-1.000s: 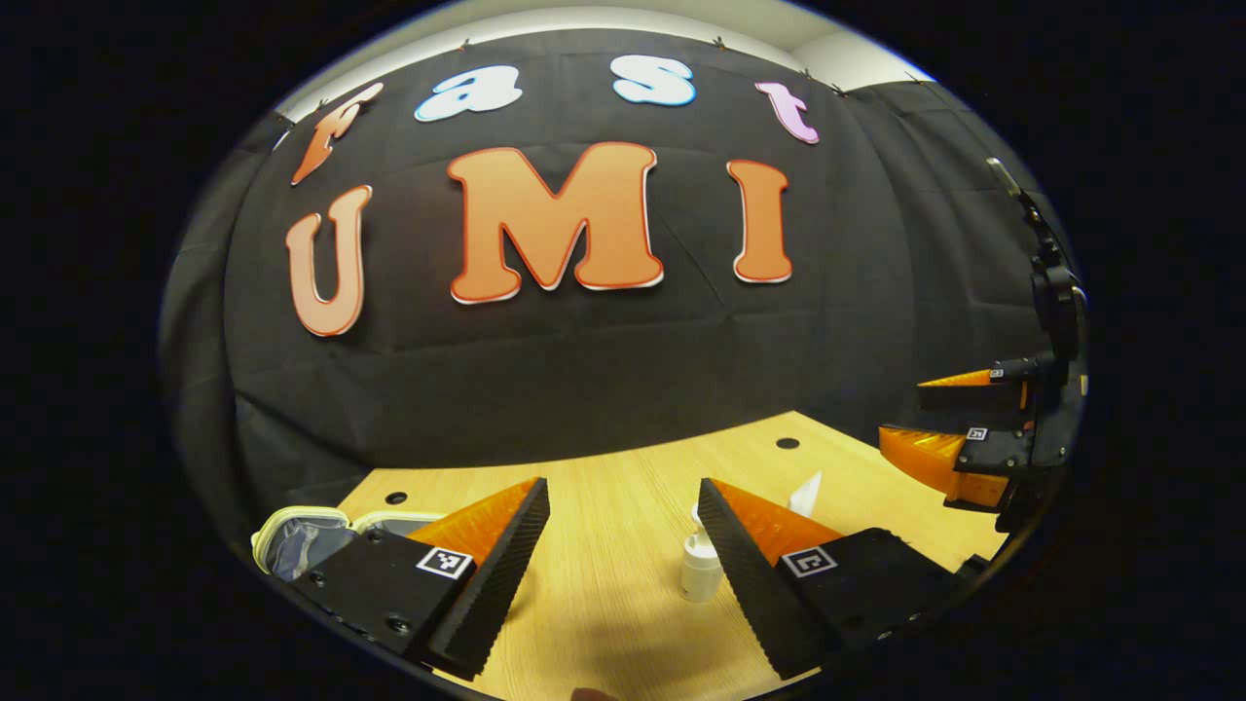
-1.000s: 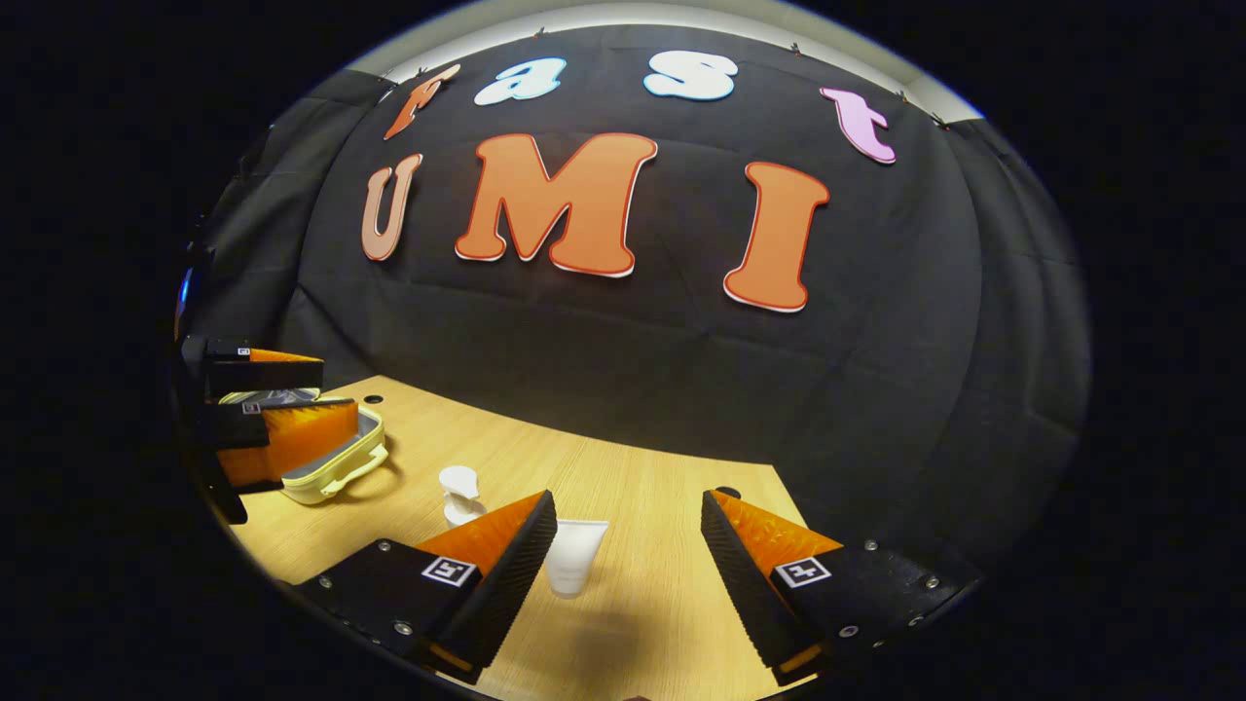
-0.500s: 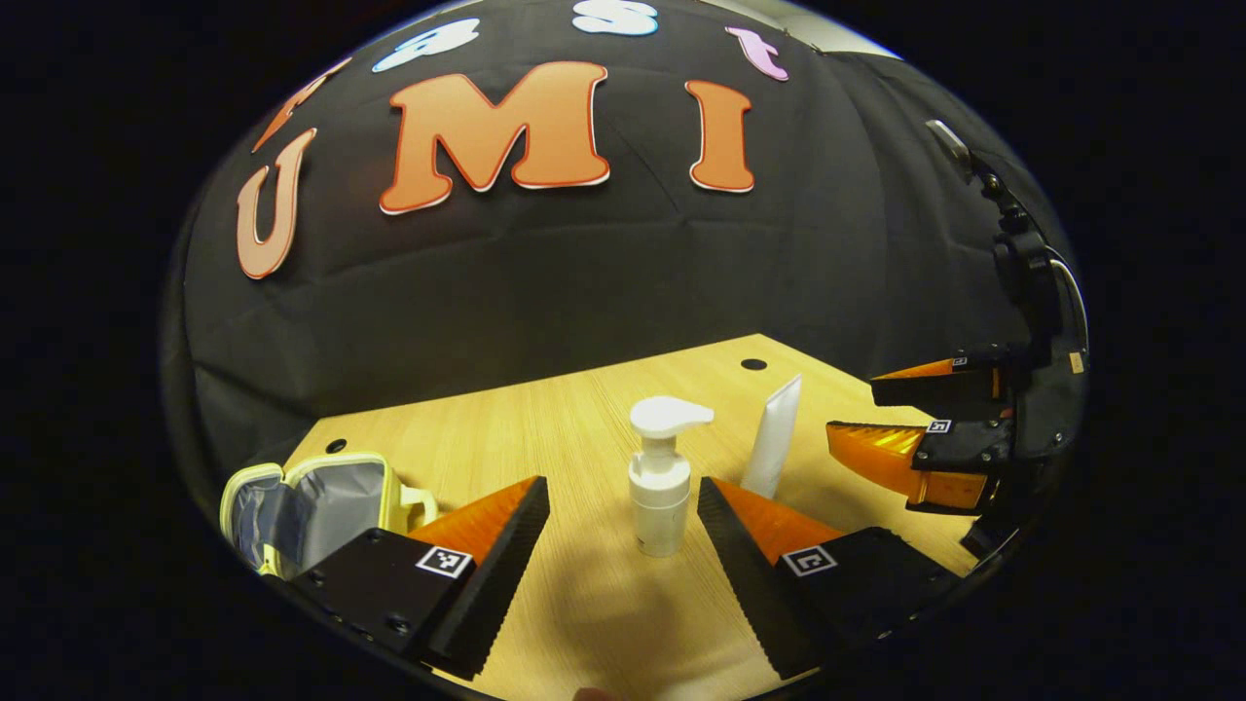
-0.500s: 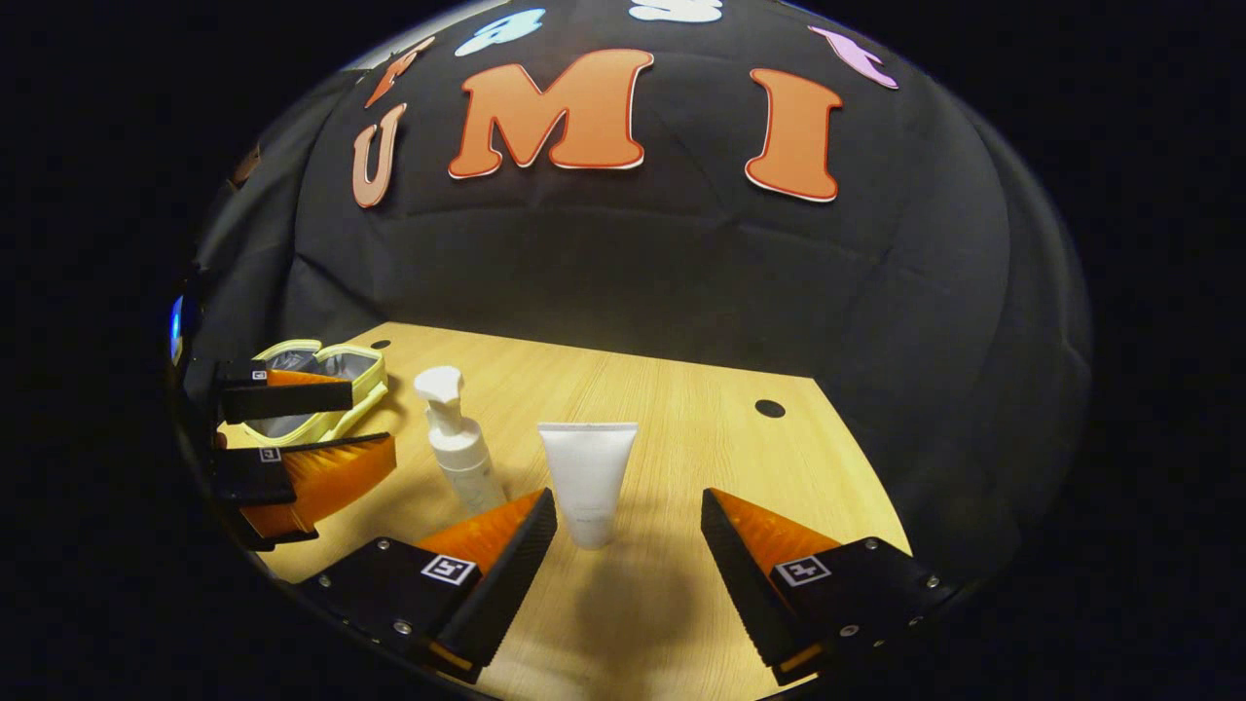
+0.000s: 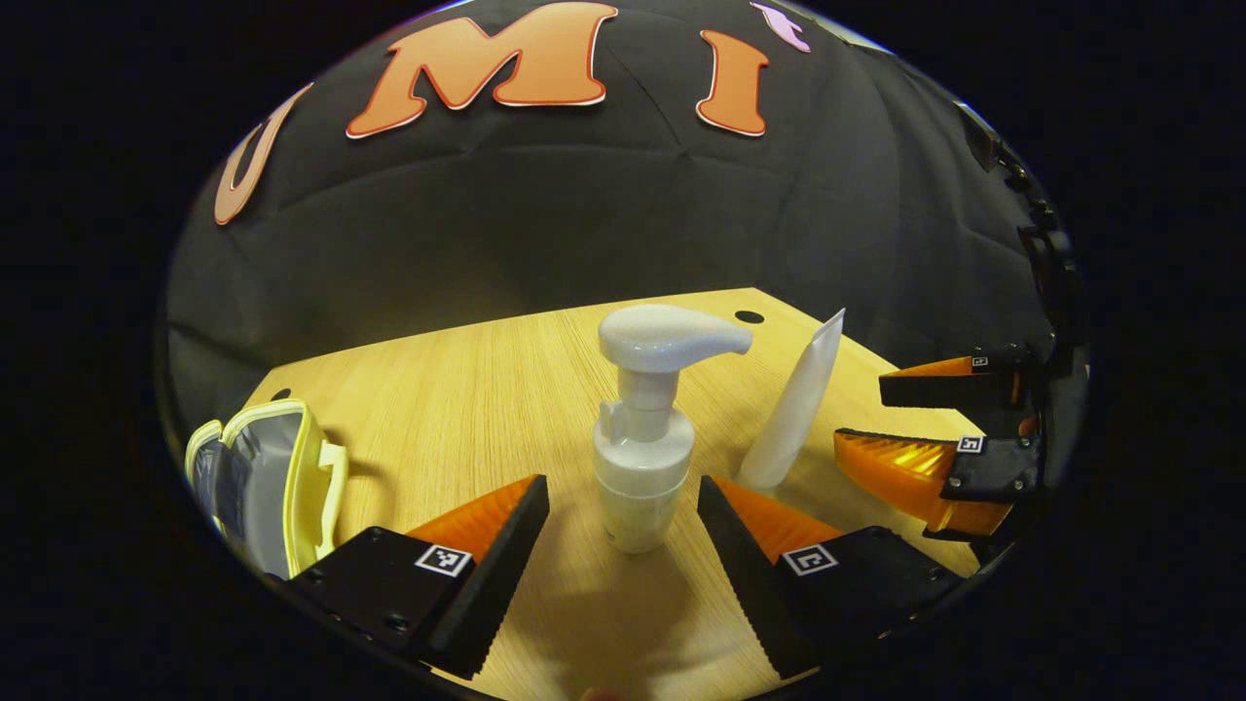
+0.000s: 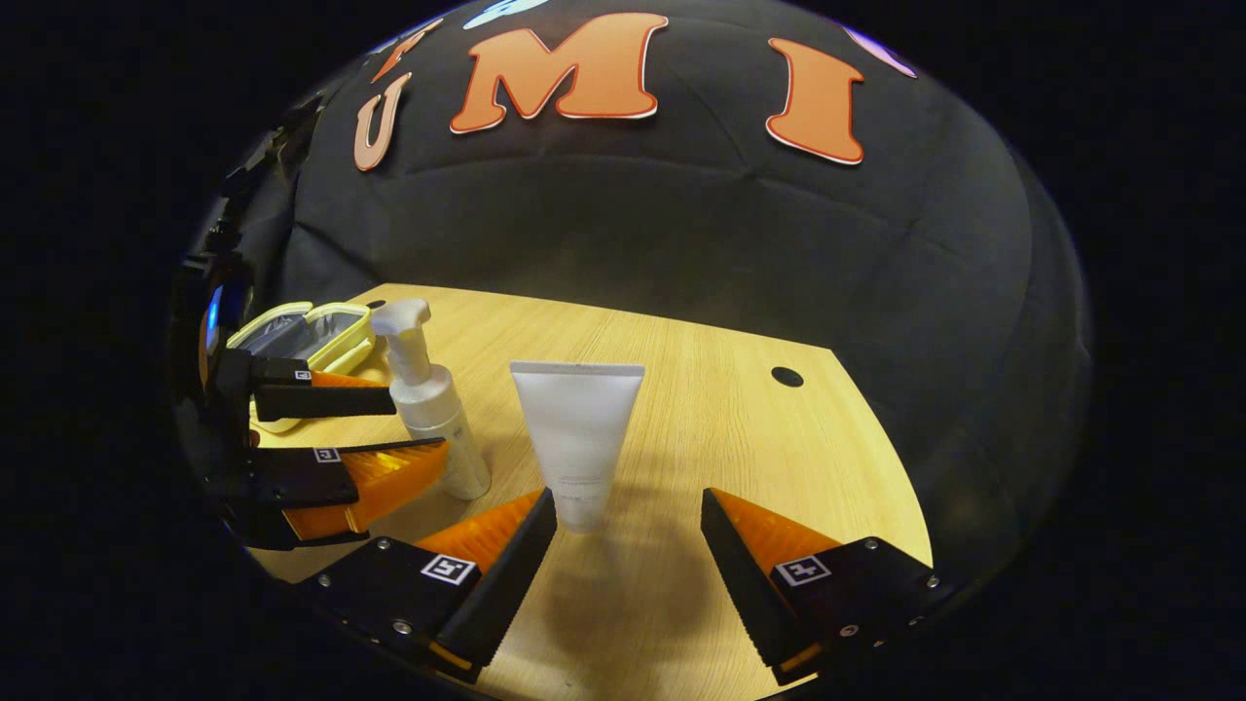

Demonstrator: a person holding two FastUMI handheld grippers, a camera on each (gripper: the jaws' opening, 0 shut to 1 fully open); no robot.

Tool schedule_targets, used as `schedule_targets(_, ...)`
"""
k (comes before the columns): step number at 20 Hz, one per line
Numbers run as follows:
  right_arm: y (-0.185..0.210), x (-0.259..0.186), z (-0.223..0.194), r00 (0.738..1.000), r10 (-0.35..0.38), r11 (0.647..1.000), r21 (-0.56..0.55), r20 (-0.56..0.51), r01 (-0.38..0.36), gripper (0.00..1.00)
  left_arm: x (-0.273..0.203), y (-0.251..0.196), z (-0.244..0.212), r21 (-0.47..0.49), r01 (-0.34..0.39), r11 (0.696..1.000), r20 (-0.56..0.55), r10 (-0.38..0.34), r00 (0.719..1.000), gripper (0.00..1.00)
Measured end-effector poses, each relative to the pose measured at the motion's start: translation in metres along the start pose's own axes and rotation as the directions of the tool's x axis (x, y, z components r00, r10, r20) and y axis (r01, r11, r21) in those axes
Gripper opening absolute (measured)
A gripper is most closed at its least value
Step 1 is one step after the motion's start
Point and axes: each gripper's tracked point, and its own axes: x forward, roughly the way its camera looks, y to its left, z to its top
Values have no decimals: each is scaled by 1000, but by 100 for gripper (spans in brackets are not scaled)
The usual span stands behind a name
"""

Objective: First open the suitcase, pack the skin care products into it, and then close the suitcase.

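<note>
Wooden table: pale grain, two dark round holes near its far edge, black cloth wall behind; suitcase, small, pale yellow with grey lining, lying open at the far left of the left gripper view, its handle turned toward the middle of the table; the same suitcase in the right gripper view sits at the far left, partly behind the other gripper. Pump bottle: white, upright, nozzle pointing right, standing between and just ahead of the left gripper; jaws wide apart, both fingers clear of the bottle, holding nothing. Tube: white, standing on its cap, leaning slightly, just right of the pump bottle and apart from it; the right gripper hangs beside it at the right edge, fingers spread. In the right gripper view the tube stands upright straight ahead of the right gripper, near the left finger; whether it touches cannot be told; jaws wide apart, gripping nothing. Pump bottle stands left of the tube, the left gripper level with it, its open fingers either side of the bottle; nothing lies between tube and suitcase but the bottle and that gripper.
</note>
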Motion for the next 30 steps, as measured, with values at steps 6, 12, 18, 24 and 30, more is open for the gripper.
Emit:
schedule_targets(6,3,15,-8,999,3,1000,8,-45,-3,96,32,4,-11,-27,29,999,-39,-30,999,99)
schedule_targets(12,8,24,-22,994,20,999,50,-105,-15,96,44,-2,-9,-43,68,997,-53,-71,996,65)
schedule_targets(18,26,46,-19,992,40,995,96,-120,-28,96,25,16,-3,-88,56,995,-67,-62,996,62)
schedule_targets(24,39,66,-13,990,59,986,163,-125,-38,75,-25,60,23,-92,-16,996,-32,13,999,62)
schedule_targets(30,48,68,-10,987,47,986,164,-151,-22,56,-92,139,39,-138,-162,977,-28,159,987,62)
